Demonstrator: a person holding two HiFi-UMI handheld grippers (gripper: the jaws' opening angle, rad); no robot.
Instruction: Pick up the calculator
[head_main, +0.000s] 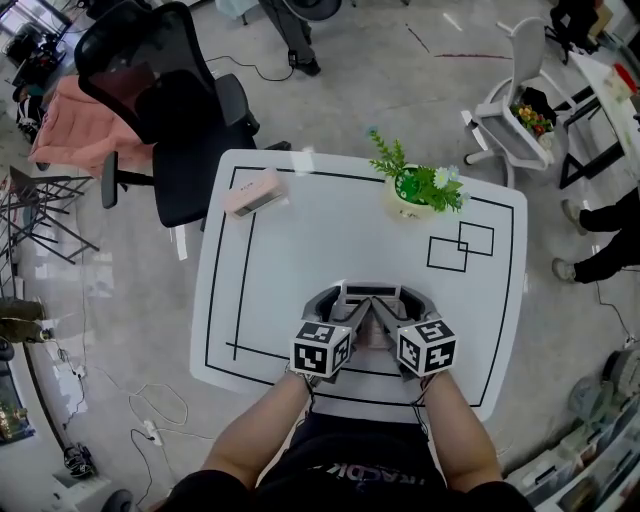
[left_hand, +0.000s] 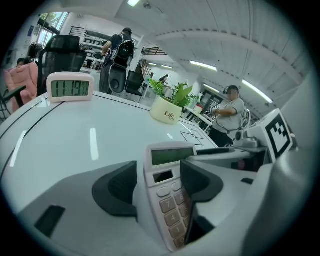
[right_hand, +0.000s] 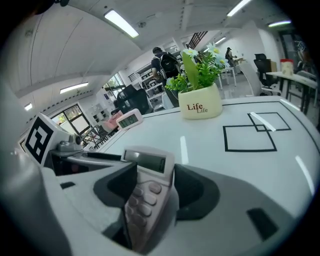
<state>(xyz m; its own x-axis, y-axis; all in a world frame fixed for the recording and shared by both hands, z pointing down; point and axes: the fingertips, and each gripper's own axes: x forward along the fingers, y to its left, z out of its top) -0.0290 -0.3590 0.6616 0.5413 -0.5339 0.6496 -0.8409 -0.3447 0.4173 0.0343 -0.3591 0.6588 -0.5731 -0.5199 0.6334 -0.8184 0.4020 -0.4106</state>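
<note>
A pale grey calculator (head_main: 375, 330) with pinkish keys sits near the front edge of the white table (head_main: 300, 270), display end away from me. Both grippers converge on it. In the left gripper view the calculator (left_hand: 167, 190) lies tilted between the jaws of my left gripper (left_hand: 157, 185). The right pad overlaps its edge and a thin gap shows at the left pad. In the right gripper view the calculator (right_hand: 142, 195) fills the space between the pads of my right gripper (right_hand: 156, 190), which is shut on it. From the head view, the left gripper (head_main: 350, 300) and right gripper (head_main: 395, 300) touch at the tips.
A pink-framed digital clock (head_main: 253, 192) stands at the table's far left. A potted plant (head_main: 412, 190) stands far right, with two taped squares (head_main: 460, 248) beside it. A black office chair (head_main: 170, 110) is behind the table. People stand in the room beyond.
</note>
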